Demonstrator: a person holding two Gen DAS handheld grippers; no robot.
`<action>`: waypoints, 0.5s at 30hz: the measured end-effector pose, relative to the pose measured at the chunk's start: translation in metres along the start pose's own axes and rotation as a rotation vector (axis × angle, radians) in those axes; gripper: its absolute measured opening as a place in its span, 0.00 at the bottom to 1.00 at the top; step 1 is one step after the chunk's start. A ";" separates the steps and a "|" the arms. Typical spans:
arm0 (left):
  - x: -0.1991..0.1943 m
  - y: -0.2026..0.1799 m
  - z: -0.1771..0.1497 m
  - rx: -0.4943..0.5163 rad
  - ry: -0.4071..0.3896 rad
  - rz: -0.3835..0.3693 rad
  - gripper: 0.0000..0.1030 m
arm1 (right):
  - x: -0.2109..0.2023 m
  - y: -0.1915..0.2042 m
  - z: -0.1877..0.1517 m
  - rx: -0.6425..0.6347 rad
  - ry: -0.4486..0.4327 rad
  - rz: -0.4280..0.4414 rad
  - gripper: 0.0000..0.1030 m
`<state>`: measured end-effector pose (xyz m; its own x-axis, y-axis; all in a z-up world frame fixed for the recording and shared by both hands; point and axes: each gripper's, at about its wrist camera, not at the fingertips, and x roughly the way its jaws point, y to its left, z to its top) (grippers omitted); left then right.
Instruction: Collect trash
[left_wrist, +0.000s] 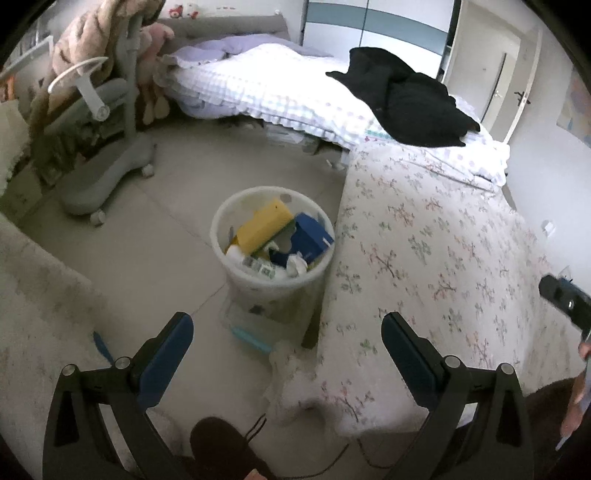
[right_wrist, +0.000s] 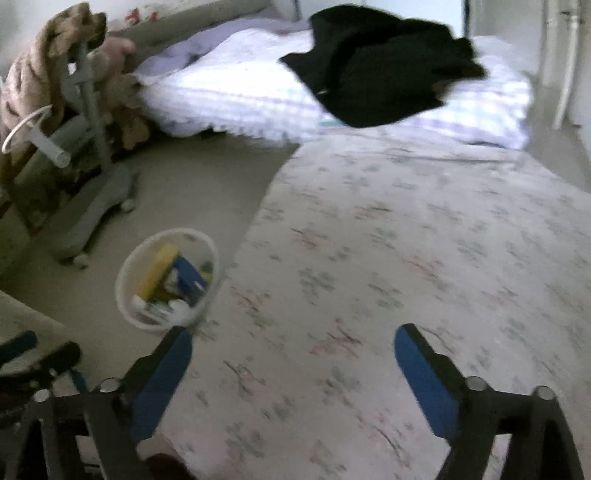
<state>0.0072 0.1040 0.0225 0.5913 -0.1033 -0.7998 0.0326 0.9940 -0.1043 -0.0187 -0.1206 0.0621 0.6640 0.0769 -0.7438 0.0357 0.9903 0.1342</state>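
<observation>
Standing by bed, watching from left: grey chair (left_wrist: 110, 173) on floor, well apart from bin. White trash bin (left_wrist: 273, 258) on floor just beside floral bedspread (left_wrist: 443, 258), already holding yellow box (left_wrist: 264, 225), blue box (left_wrist: 310, 236), crumpled paper. Left gripper (left_wrist: 286, 354) above bin, jaws wide, nothing between. Right gripper (right_wrist: 293, 373) over bedspread, jaws wide, empty. Judged: between pickups, drop done. No loose trash visible on bedspread; next move calls for finding further litter, then reaching.
</observation>
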 end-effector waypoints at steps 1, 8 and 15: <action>-0.002 -0.004 -0.005 0.003 0.009 -0.005 1.00 | -0.003 -0.004 -0.009 0.007 -0.012 -0.016 0.95; -0.010 -0.016 -0.022 -0.002 -0.007 -0.045 1.00 | 0.010 -0.024 -0.036 0.059 0.000 -0.060 0.95; -0.007 -0.016 -0.021 0.012 -0.023 -0.002 1.00 | 0.015 -0.021 -0.033 0.057 -0.044 -0.071 0.95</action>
<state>-0.0146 0.0882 0.0177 0.6094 -0.1049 -0.7859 0.0432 0.9941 -0.0992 -0.0344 -0.1361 0.0262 0.6902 0.0007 -0.7236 0.1253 0.9848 0.1204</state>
